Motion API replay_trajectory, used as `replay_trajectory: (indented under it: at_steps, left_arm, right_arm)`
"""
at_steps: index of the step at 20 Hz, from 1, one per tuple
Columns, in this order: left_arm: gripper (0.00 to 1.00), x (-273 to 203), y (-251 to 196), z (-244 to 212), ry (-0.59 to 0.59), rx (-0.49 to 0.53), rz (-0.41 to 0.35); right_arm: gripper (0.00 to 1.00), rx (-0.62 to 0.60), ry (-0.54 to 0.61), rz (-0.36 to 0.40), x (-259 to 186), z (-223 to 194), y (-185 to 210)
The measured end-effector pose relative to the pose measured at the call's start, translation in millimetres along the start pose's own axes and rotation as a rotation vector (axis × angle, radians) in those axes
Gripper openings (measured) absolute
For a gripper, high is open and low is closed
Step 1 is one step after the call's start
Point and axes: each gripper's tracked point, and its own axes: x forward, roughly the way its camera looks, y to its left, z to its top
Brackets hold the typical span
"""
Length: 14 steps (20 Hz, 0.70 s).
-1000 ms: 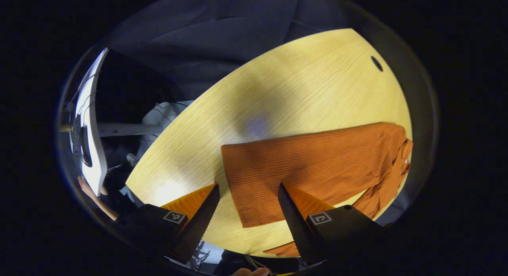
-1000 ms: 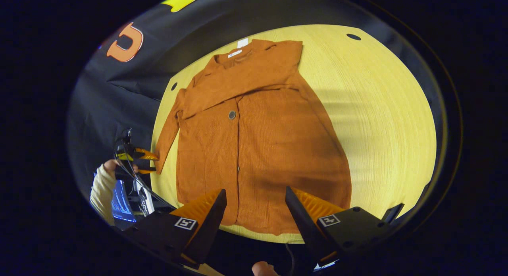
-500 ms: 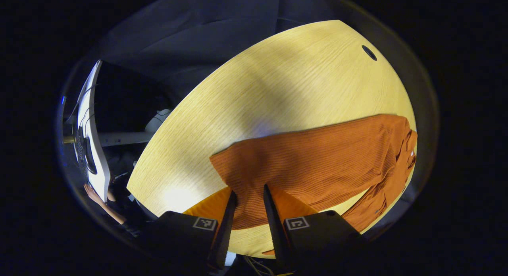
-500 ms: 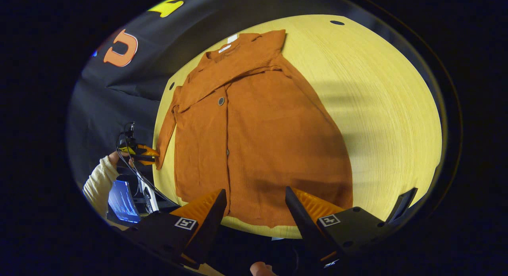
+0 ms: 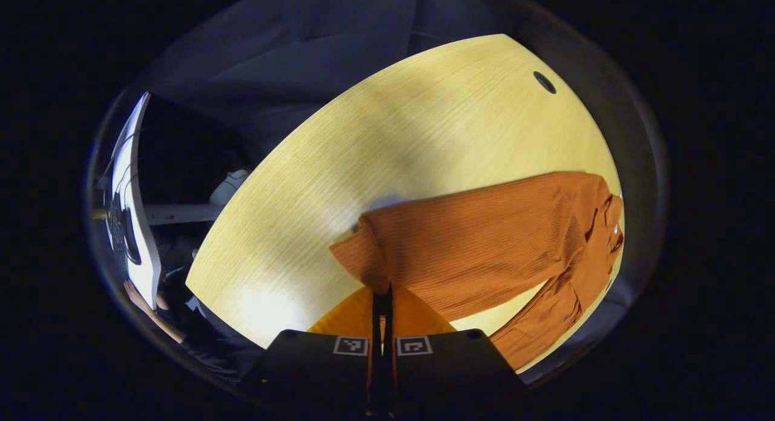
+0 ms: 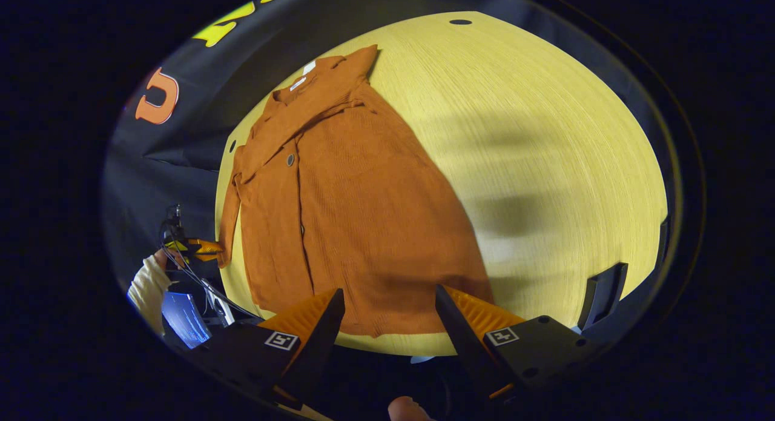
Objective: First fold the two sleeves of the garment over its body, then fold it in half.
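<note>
Since the earlier frames the left gripper point(image 5: 382, 300) has closed from wide apart to fully pinched on the cuff of the sleeve point(image 5: 369, 257), and the cuff now stands lifted and creased off the table point(image 5: 339, 160) instead of lying flat. In the left gripper view that sleeve runs from the clamped cuff away toward the rest of the garment point(image 6: 351, 191), bunched at the table's far right edge. The right gripper point(image 6: 390, 309) hangs with its 2 fingers spread wide and nothing between them, just above the garment's hem at the table's near edge (the hem lies flat there). In the right gripper view the garment lies spread, buttoned front up, from the near edge to the collar at the far edge; its other sleeve is folded across the chest. At the table's left edge, the left gripper point(image 6: 209, 248) grips the sleeve end, a hand point(image 6: 158, 260) and pale sleeve behind it. Beyond the table hangs the black cloth wall point(image 6: 181, 148).
</note>
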Motion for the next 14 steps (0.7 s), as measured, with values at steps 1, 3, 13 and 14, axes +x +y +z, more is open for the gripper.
replay_trajectory:
  at_steps: [1, 3, 13, 14]
  left_arm:
    - [0.03, -7.2, -8.1, 2.4, -0.013, 0.014, 0.005]
    - [0.03, -27.6, -34.3, 10.3, -0.038, 0.067, 0.005]
    - [0.03, -105.1, -271.5, 20.4, -0.169, 0.411, -0.070]
    - [0.03, -103.9, -303.2, 12.9, -0.168, 0.423, -0.105]
  right_arm:
    - [0.96, -0.007, 0.005, 0.007, 2.0, -2.9, -2.0]
    - [0.96, -0.014, 0.021, -0.008, 9.3, -6.9, -13.5]
    - [0.96, 0.002, 0.053, 0.036, 8.7, -5.6, -29.5]
    - [0.92, 0.022, 0.048, 0.057, 4.4, -1.7, -28.4]
